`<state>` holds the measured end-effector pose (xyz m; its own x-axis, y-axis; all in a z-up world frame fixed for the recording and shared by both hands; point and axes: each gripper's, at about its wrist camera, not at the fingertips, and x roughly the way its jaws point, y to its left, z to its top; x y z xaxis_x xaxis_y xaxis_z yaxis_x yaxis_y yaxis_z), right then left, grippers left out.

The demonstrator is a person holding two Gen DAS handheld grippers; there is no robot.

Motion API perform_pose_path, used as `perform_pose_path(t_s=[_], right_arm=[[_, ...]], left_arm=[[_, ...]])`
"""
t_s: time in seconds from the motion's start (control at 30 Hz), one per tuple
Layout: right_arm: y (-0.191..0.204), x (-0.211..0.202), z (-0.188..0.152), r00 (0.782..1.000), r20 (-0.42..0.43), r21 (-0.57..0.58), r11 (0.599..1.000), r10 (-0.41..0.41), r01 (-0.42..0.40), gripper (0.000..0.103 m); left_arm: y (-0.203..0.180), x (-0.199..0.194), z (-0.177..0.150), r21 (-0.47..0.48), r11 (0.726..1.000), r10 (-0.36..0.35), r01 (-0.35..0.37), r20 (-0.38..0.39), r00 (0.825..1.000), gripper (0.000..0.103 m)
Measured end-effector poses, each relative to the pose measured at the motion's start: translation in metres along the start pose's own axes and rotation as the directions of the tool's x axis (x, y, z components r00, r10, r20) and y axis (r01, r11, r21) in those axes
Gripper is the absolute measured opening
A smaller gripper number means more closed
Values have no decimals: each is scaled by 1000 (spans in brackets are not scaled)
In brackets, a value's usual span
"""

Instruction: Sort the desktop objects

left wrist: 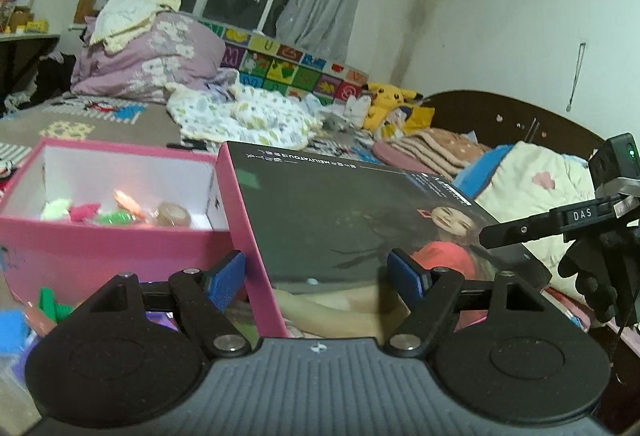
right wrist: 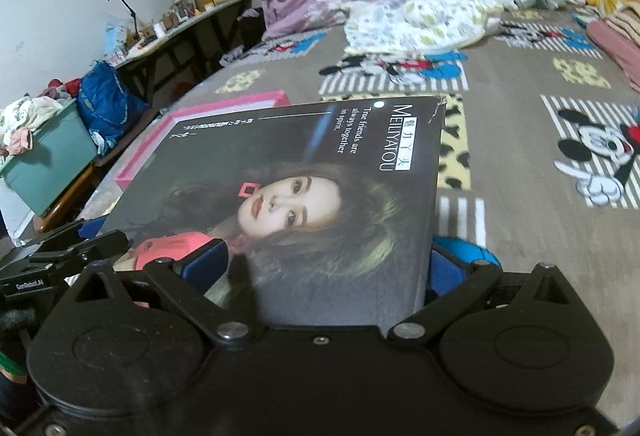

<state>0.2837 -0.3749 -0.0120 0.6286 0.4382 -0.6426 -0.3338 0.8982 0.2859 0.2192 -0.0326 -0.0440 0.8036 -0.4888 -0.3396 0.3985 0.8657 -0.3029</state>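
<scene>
Lid (right wrist: pixel 320 188) was tilted over the pink box (left wrist: pixel 100 240), one edge past the box's near wall. Right gripper (right wrist: pixel 324 268) pinched the lid's corner; left gripper (left wrist: pixel 316 274) spread around its rim, apparently not gripping. Risk: lid could twist and land askew on the box.

lid (right wrist: pixel 304 196) hides box (right wrist: pixel 200 112), contents (left wrist: pixel 116 212) blurred

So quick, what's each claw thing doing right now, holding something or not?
Left gripper: jaws spread wide around the box lid's pink edge, not visibly pinching it.
Right gripper: closed on the near corner of the same lid, above the pink box.
</scene>
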Motion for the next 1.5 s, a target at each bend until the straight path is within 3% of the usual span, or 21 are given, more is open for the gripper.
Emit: perform_pose_path(t_s=[0.43,1.1,1.5], right_arm=[[34,4,38,994,110,-16,1000,26,-24,103],[107,60,92,981,167,-94,992,100,-85,103],[144,111,113,983,153,-101,991,106,-91,103]], left_arm=[[26,-15,36,44,999,25,-29,95,995,77],[110,-35,76,19,991,124,-129,173,977,77],[176,-25,86,-110,982,170,-152,177,969,77]])
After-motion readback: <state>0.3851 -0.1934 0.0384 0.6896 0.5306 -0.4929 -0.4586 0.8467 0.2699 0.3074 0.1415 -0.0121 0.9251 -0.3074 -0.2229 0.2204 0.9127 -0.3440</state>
